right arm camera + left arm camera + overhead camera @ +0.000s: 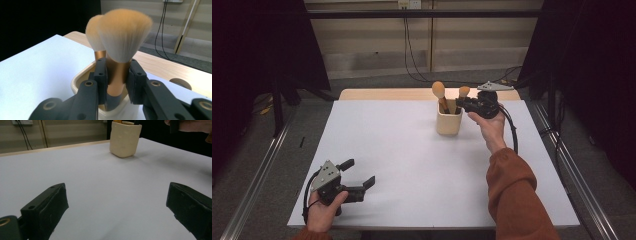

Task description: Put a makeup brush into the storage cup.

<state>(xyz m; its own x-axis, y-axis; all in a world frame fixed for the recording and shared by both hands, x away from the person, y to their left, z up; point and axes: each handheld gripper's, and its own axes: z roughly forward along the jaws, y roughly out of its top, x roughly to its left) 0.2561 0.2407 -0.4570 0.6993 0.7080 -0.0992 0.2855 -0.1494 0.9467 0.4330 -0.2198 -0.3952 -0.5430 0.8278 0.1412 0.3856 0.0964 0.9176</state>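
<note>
A cream cup (pixel 449 121) stands at the back of the white table (pixel 412 160), with two makeup brushes upright in it. My right gripper (pixel 465 104) is shut on the nearer brush (pixel 125 35), its pads clamping the copper handle just above the cup's rim (pixel 76 83). The second brush (pixel 93 35) stands behind it inside the cup. That second brush (pixel 439 92) leans to the cup's left in the high view. My left gripper (pixel 360 172) rests open at the table's front left, with nothing between its jaws. From there the cup (pixel 125 138) sits far off.
A wooden tabletop edge (pixel 387 94) runs behind the white surface. Cables (pixel 409 50) hang down the back wall. Metal rails (pixel 257 185) flank the table on both sides. A round wooden thing (pixel 180 83) shows past the cup.
</note>
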